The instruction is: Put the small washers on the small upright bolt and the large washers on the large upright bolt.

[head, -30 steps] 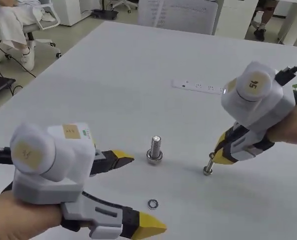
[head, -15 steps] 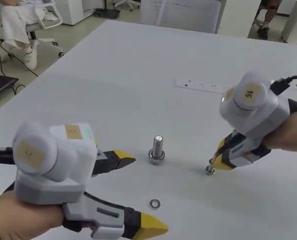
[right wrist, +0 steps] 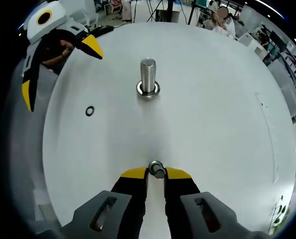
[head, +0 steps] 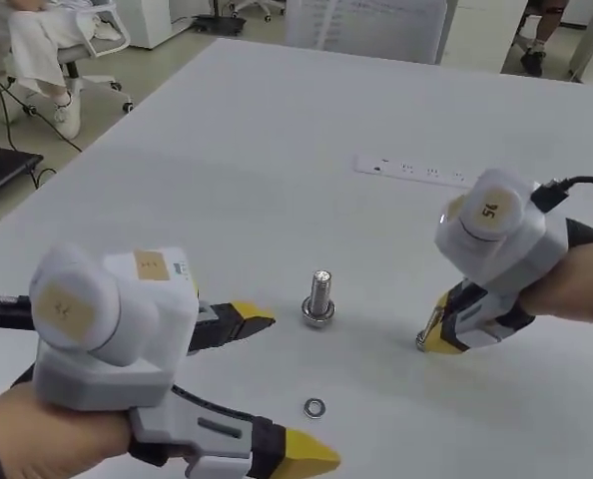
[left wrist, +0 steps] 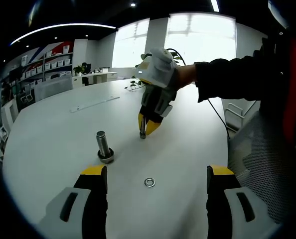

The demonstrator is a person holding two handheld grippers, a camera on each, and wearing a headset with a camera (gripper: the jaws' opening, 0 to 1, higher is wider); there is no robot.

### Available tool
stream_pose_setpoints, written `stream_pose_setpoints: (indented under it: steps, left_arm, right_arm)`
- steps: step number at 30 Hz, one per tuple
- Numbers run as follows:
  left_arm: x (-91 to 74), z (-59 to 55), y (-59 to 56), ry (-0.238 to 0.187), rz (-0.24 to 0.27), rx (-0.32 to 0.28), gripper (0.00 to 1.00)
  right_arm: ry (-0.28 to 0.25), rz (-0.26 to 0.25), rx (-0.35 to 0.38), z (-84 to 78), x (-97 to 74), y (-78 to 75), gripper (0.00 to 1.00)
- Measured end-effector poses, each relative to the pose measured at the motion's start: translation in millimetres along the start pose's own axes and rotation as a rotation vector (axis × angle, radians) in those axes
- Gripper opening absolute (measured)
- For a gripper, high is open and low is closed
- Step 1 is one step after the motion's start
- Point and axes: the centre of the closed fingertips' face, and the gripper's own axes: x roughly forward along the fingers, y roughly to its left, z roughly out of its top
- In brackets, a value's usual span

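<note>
The large upright bolt stands mid-table with a large washer around its base. One small washer lies flat in front of it. My left gripper hovers open at the near left, its jaws either side of that washer but above and short of it. To the right, my right gripper points down at the table, shut on the small upright bolt. In the right gripper view the small bolt sits between the yellow tips, with the large bolt beyond.
A white power strip lies on the white table behind the bolts. Chairs and a seated person are past the far left edge. A cable trails from the right gripper.
My right gripper has come down along the small bolt until its tips are near the table. The left gripper holds its place; the head camera has shifted slightly.
</note>
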Motion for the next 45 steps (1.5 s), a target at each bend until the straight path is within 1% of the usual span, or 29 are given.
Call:
stream_pose_setpoints:
  steps: [9, 17, 25, 36, 40, 45]
  left_arm:
    - [0.9, 0.1, -0.3, 0.003, 0.000, -0.001, 0.82]
    - [0.7, 0.9, -0.6, -0.001, 0.002, -0.002, 0.82]
    - [0.5, 1.4, -1.4, -0.004, 0.002, 0.000, 0.82]
    - [-0.5, 3.8, -1.4, -0.013, 0.002, 0.004, 0.82]
    - [-1.3, 5.0, -1.4, -0.017, 0.003, 0.007, 0.82]
    - [-2.2, 6.5, -2.1, -0.021, 0.003, 0.012, 0.82]
  right_arm:
    - [-0.007, 0.000, 0.005, -0.1, -0.8, -1.9, 0.14]
    - [0.001, 0.001, 0.005, -2.4, -0.4, -2.7, 0.16]
    - [0.004, -0.015, 0.015, -7.4, -8.0, -4.8, 0.18]
    - [-0.001, -0.044, 0.034, -13.3, -24.1, 3.5, 0.20]
    - [-0.002, -0.053, 0.031, -12.7, -29.8, 7.4, 0.20]
    - [-0.015, -0.056, 0.028, -8.8, -34.2, 16.9, 0.20]
